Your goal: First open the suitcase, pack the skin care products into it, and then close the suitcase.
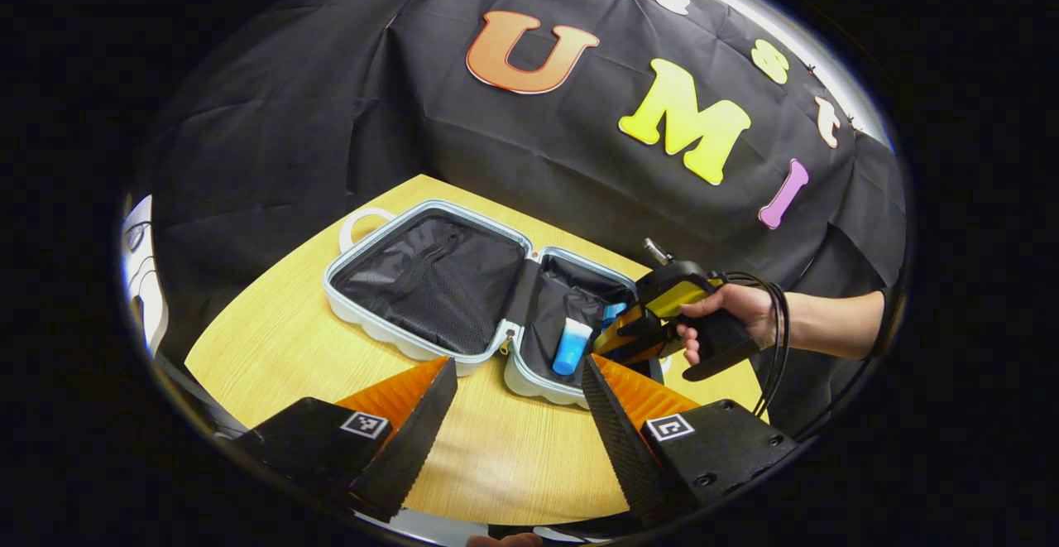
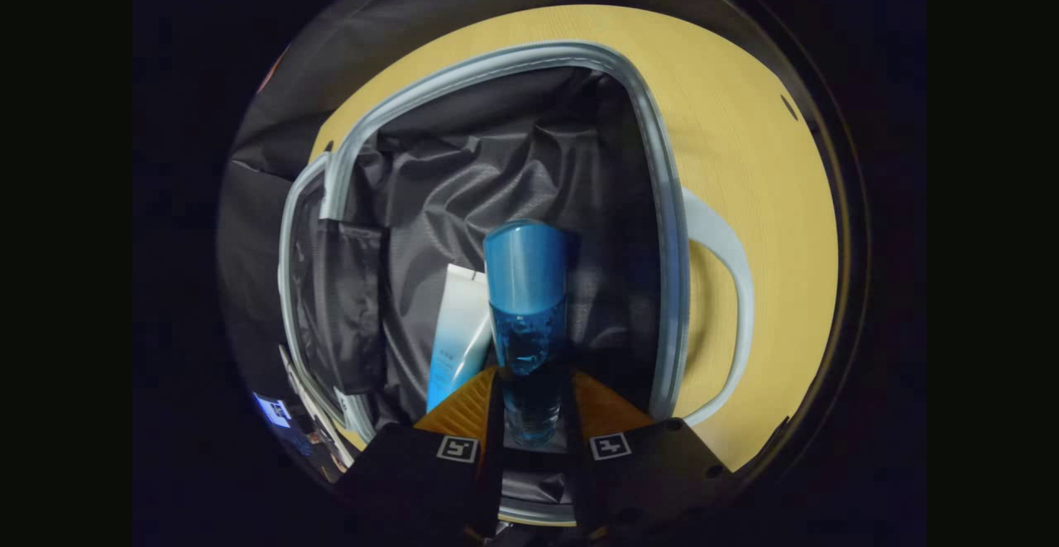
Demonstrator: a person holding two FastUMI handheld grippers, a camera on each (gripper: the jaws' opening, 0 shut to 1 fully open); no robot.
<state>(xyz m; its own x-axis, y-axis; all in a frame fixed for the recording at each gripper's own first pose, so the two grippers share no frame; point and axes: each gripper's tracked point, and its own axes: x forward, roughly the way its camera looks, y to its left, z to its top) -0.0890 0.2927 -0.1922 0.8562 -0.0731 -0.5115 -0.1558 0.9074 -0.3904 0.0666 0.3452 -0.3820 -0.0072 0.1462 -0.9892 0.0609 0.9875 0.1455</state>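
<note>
Right claw [image 2: 531,402] clamped on translucent blue bottle [image 2: 526,315] over open pale-blue hard-shell suitcase [image 1: 430,282], beside white-blue tube [image 2: 457,338]; left claw [image 1: 517,386] apart above wooden table [image 1: 273,323]

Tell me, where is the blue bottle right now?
In the right gripper view, the bottle sits clamped between the right gripper fingers, over the open suitcase, beside a tube.

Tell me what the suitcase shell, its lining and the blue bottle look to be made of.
Suitcase shell: likely hard moulded plastic, pale and glossy, with a ribbed edge. Lining: thin dark woven fabric, probably nylon, wrinkled with a slight sheen. Blue bottle: translucent blue plastic or glass, hard to tell which, under an opaque, smooth cap; the right gripper fingers clamp it.
</note>
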